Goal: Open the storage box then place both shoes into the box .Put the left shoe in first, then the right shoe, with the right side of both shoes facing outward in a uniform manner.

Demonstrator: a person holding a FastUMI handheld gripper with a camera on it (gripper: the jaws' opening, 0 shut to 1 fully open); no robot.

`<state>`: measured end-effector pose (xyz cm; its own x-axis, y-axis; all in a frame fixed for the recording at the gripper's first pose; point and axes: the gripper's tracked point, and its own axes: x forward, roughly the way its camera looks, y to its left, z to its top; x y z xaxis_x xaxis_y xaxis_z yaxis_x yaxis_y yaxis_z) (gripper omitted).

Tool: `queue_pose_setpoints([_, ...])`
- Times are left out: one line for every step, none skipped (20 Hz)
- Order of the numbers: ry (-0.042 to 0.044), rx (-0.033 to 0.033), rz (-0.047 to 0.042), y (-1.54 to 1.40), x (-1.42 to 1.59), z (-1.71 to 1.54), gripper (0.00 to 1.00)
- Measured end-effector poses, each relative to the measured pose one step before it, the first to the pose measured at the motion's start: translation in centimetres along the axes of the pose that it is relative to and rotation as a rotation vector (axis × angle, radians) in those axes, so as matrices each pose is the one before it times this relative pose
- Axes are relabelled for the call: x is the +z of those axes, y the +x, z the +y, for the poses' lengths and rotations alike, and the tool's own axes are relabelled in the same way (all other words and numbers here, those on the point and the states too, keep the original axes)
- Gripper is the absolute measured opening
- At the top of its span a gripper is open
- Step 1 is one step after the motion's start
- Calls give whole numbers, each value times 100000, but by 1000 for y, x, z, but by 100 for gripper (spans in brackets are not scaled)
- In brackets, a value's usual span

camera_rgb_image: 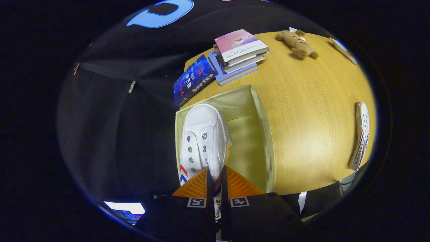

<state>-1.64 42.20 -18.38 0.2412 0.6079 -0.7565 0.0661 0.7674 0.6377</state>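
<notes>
The wooden table carries everything. On its near left part stands the storage box, already open, pale green inside. A white shoe hangs at the box's left side, toe pointing away, over the opening and seemingly not yet set down. The second shoe lies on its side well apart at the table's right edge, so one placement is under way and the other remains. Far off lie a stack of books and a plush toy. The gripper is narrowed, both fingers pinching the heel of the white shoe.
</notes>
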Motion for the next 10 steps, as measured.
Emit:
queue_pose_setpoints([-548,-1859,828,1018,-209,-134,11])
queue_pose_setpoints([-242,-1555,868,831,-228,-43,11])
queue_pose_setpoints([-210,-979,1100,776,-299,125,12])
queue_pose_setpoints([-67,-608,1026,737,-296,34,11])
queue_pose_setpoints([395,-151,716,719,-221,189,11])
queue_pose_setpoints([-28,458,444,636,-137,197,11])
queue_pose_setpoints([-595,483,804,633,-195,131,11])
queue_pose_setpoints([-729,683,641,574,-124,-50,11])
queue_pose_setpoints([210,2439,89,455,66,283,13])
queue_pose_setpoints([1679,4173,210,41,149,807,19])
